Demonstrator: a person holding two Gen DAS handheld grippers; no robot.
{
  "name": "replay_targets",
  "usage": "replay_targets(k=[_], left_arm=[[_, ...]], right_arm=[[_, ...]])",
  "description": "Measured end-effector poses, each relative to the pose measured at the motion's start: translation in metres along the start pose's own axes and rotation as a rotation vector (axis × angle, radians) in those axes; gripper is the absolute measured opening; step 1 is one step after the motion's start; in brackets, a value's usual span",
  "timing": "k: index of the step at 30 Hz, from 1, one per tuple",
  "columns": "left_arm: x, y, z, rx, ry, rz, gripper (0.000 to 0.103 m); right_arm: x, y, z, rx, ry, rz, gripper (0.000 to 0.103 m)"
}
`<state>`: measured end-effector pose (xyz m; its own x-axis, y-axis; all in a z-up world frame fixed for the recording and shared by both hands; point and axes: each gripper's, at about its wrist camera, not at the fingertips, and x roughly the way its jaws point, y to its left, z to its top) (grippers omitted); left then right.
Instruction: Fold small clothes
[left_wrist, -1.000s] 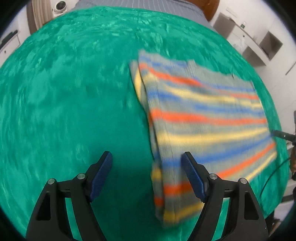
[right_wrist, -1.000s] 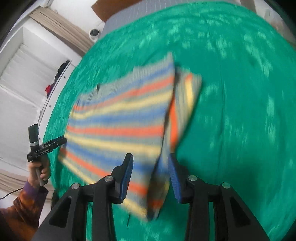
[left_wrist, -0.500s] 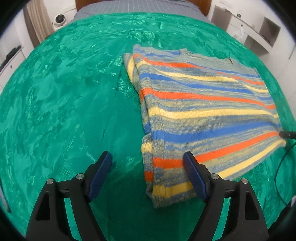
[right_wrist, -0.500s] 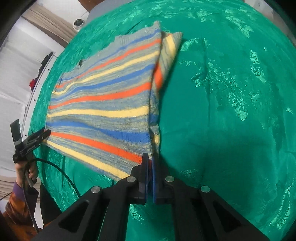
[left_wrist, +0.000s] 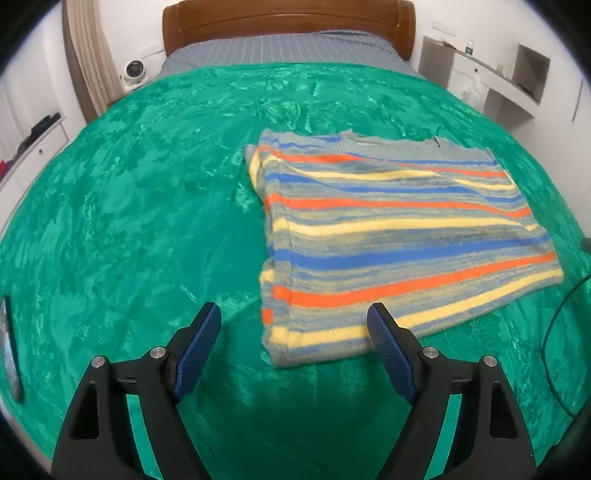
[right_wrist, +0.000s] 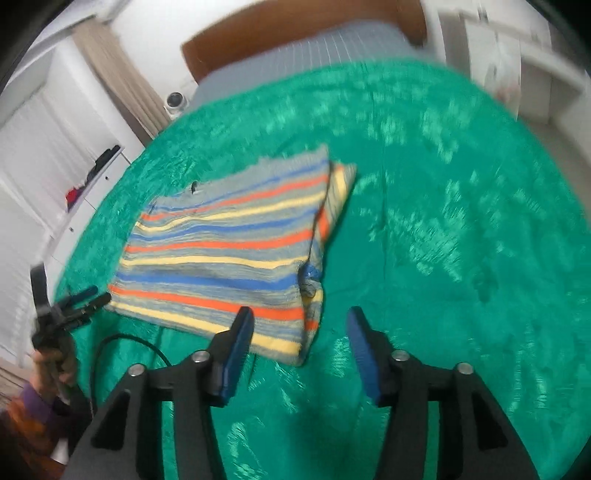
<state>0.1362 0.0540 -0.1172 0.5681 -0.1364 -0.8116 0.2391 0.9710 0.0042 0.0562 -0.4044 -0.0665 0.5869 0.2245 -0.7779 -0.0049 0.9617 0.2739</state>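
A striped knit sweater (left_wrist: 399, 236) in grey, orange, yellow and blue lies folded flat on the green blanket (left_wrist: 140, 206). My left gripper (left_wrist: 292, 309) hangs open just short of the sweater's near left corner, touching nothing. In the right wrist view the sweater (right_wrist: 221, 251) lies ahead and to the left. My right gripper (right_wrist: 300, 314) is opening, its blue pads apart on either side of the near right corner and not pressing on it. The left gripper (right_wrist: 79, 301) shows at that view's left edge, held by a hand (right_wrist: 48, 360).
The blanket covers a bed with a brown headboard (left_wrist: 288, 22) and a grey striped sheet (left_wrist: 280, 50). A black cable (right_wrist: 129, 339) trails over the near edge. A phone (left_wrist: 8, 350) lies at the blanket's left edge. White shelves (left_wrist: 517, 74) and drawers flank the bed.
The right gripper was shut at the sweater's near corner half a second ago; it has let go, opened and drawn back. The left gripper has also backed away, staying open.
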Motion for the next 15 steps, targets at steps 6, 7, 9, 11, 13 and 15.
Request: replay_targets(k=[6, 7, 9, 11, 13, 15], left_arm=[[-0.006, -0.001, -0.017, 0.014, -0.004, 0.026, 0.083], [-0.006, 0.000, -0.019, 0.009, -0.005, 0.035, 0.083], [-0.005, 0.003, -0.023, -0.011, -0.011, 0.048, 0.084], [-0.004, 0.007, -0.029, -0.049, -0.043, 0.068, 0.086], [-0.002, 0.013, -0.036, -0.089, -0.073, 0.074, 0.090], [0.005, 0.018, -0.046, -0.117, -0.094, 0.086, 0.093]], right_arm=[[-0.041, 0.042, -0.040, -0.296, -0.228, -0.254, 0.071], [-0.046, 0.044, -0.045, -0.305, -0.255, -0.274, 0.078], [-0.048, 0.042, -0.053, -0.302, -0.274, -0.308, 0.086], [-0.042, 0.035, -0.061, -0.278, -0.273, -0.338, 0.086], [-0.035, 0.025, -0.070, -0.232, -0.275, -0.353, 0.086], [-0.025, 0.012, -0.079, -0.179, -0.289, -0.367, 0.086]])
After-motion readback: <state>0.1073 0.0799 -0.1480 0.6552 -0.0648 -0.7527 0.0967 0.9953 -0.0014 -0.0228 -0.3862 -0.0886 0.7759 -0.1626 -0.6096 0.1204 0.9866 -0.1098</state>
